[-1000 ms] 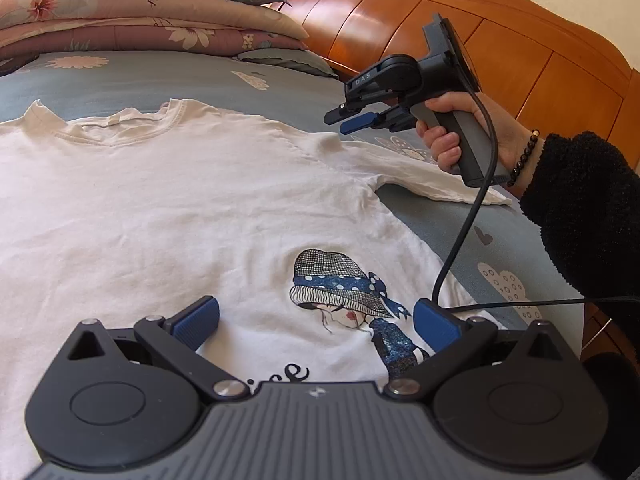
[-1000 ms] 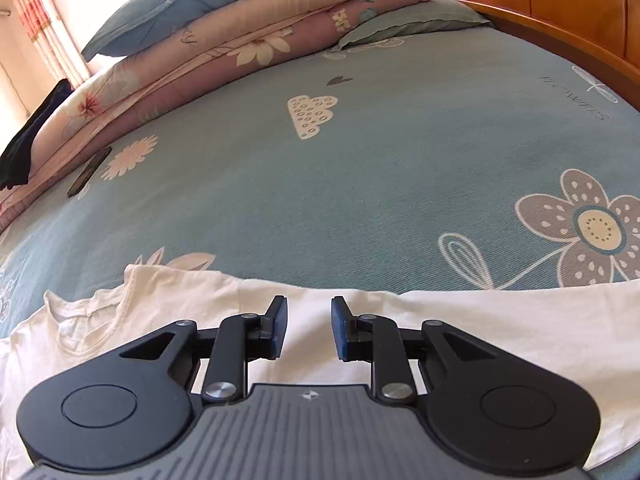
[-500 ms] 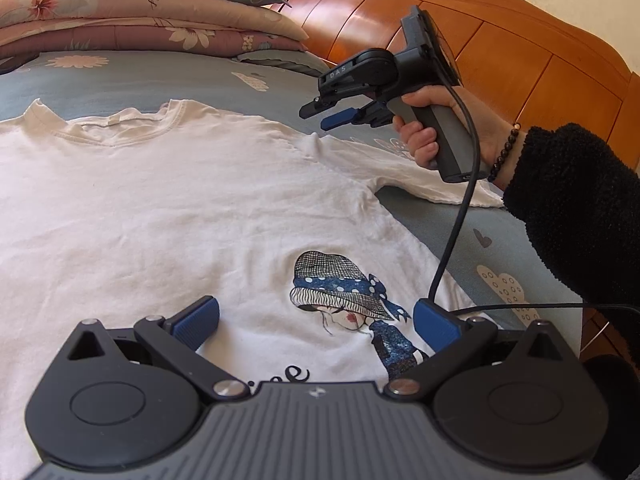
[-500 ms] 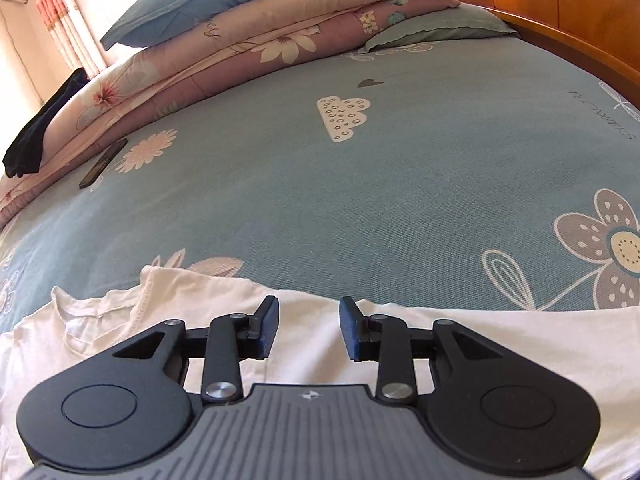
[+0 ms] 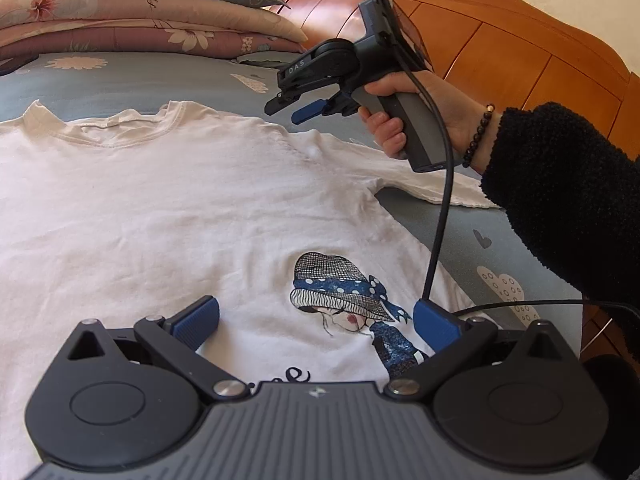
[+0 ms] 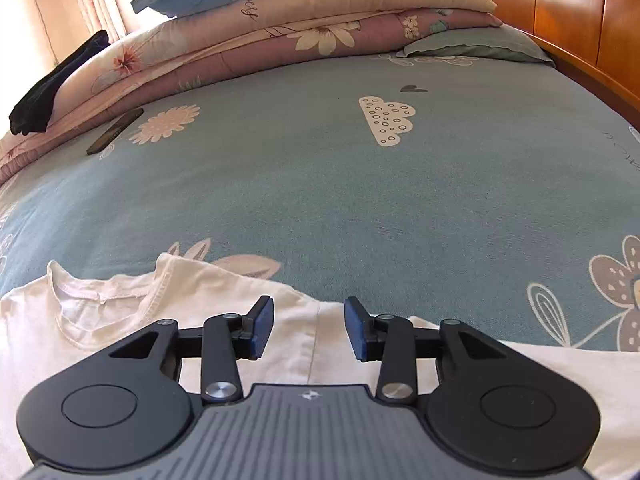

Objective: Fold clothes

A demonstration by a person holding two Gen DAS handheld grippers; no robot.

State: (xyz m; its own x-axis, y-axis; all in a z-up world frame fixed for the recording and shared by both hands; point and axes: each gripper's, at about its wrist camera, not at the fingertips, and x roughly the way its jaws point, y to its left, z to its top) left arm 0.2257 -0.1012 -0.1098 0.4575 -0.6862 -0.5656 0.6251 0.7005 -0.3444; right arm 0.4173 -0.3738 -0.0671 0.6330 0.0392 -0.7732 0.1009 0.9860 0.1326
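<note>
Blue floral bed (image 6: 360, 200) carries the white T-shirt (image 5: 160, 208), spread flat, collar far, hem near. Right gripper (image 6: 309, 328), jaws open, hovers over the shoulder seam, nearest the sleeve (image 5: 432, 184). Left gripper (image 5: 316, 320), jaws wide open, hovers above the hem.

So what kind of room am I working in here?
Most likely a bedroom: the white T-shirt lies on a bed with a blue patterned sheet, folded quilts and pillows stacked by a wooden headboard.

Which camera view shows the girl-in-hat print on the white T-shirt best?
The left wrist view: the print lies in plain sight on the T-shirt. The right wrist view shows only the shirt's collar and shoulder, no print.
</note>
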